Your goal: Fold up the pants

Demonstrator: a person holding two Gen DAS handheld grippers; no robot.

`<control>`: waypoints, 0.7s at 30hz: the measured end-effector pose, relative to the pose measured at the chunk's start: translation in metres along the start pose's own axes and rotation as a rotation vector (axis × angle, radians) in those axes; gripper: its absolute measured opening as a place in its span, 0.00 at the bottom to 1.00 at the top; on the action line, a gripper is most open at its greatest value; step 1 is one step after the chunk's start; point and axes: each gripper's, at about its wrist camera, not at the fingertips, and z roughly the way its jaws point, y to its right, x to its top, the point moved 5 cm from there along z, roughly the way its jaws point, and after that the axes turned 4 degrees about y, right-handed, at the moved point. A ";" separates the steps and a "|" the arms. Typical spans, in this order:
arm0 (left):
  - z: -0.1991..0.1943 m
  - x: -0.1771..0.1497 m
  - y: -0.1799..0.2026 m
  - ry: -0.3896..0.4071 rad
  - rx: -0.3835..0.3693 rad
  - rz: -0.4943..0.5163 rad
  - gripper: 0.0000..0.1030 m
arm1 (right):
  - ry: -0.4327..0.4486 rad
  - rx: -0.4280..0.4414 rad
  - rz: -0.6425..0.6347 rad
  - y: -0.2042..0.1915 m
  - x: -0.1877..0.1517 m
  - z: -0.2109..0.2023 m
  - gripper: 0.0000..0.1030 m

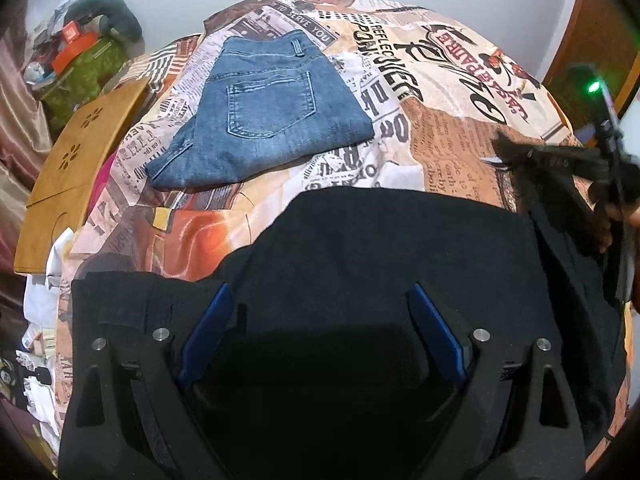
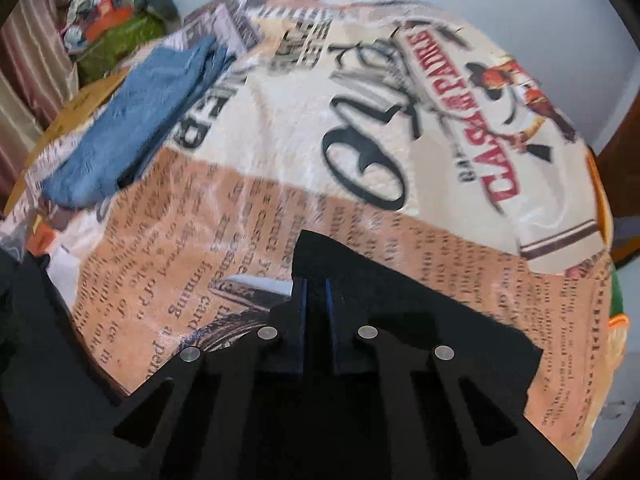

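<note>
left wrist: one folded jeans, one black pants, two hand-held grippers.

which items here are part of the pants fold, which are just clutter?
In the job:
- black pants
- right gripper, jaws closed on a corner of the pants
- left gripper, jaws wide above the pants
- printed bedspread as work surface

Lying about:
- folded blue jeans
- wooden board
- cluttered pile at the far left
</note>
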 end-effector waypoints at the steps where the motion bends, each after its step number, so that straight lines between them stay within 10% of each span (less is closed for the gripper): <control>1: -0.001 -0.001 0.002 -0.008 -0.008 0.002 0.87 | 0.021 0.002 0.017 0.004 0.003 -0.008 0.07; 10: -0.023 -0.016 0.040 -0.039 -0.046 0.057 0.87 | 0.260 -0.013 0.117 0.052 0.028 -0.145 0.07; 21: -0.049 -0.045 0.117 -0.064 -0.110 0.199 0.87 | 0.371 -0.052 0.085 0.080 -0.031 -0.244 0.07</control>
